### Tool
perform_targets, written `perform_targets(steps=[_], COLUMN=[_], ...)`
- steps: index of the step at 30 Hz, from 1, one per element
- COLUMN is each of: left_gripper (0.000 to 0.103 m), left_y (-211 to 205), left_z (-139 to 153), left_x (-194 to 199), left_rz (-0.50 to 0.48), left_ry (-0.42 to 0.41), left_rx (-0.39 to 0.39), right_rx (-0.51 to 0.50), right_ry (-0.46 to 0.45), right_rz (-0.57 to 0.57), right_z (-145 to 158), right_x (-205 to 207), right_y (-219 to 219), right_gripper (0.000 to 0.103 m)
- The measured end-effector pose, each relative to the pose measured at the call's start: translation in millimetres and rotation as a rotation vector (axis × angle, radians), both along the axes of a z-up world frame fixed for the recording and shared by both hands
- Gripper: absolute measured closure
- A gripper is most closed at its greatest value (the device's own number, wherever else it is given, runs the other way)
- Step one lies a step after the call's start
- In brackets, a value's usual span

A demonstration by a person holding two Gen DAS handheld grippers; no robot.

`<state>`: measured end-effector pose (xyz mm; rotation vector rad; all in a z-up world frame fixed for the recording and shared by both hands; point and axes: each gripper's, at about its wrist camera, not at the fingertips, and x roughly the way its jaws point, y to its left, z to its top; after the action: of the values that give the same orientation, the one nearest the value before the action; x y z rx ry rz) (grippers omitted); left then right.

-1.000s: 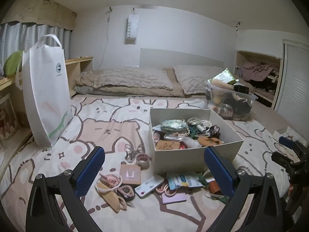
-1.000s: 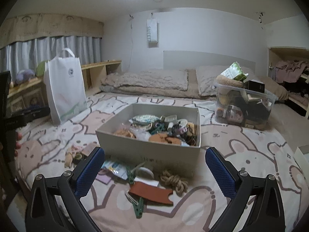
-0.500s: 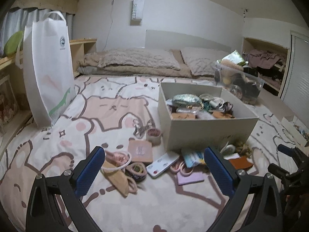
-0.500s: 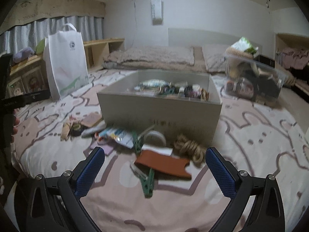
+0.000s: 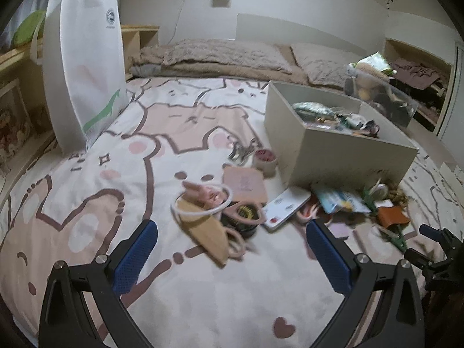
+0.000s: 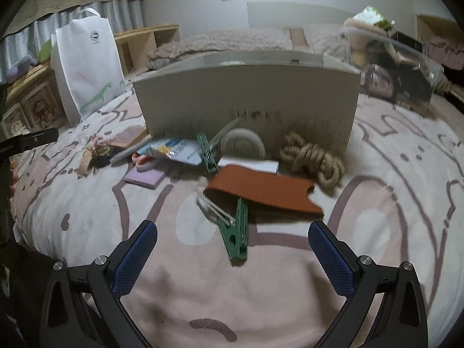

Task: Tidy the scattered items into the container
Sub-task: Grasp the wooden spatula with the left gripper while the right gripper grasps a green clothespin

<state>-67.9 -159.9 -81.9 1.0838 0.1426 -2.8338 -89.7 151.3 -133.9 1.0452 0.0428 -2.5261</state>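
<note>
Low over bedspread (image 6: pixel 406 174), right claw (image 6: pixel 233 256) spread, green clip (image 6: pixel 235 236) between pads

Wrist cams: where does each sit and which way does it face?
Left wrist: on the left hand-held gripper, angled down at the tan face mask, beige box to the right; own blue fingers show.
Right wrist: on the right hand-held gripper, low, facing the green clothespin, box wall behind; own fingers show.
Shared: box, white tote bag, brown leather sleeve.

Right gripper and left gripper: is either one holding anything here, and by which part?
Nothing is held. The right gripper is open above a green clothespin; the left gripper is open over a tan mask.
</note>
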Motion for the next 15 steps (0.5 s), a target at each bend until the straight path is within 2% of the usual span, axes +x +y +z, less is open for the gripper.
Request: perform_targets(steps=[6, 15], left_gripper=[0.000, 0.000], left_y=[-12.0, -27.6], left_z=[-17.4, -47.2], left_x=[-5.0, -29.0], left_rz=[0.017, 0.046], left_ry=[-0.050, -0.125], left_rx=[-0.010, -0.055], right_rx=[-0.010, 0.045], right_ry=[-0.066, -0.049], right_rz=[-0.010, -0.015], right_z=[-17.5, -25.6], right_x=[-9.3, -11.3], right_y=[-5.0, -13.1], right_gripper=[0.000, 0.000])
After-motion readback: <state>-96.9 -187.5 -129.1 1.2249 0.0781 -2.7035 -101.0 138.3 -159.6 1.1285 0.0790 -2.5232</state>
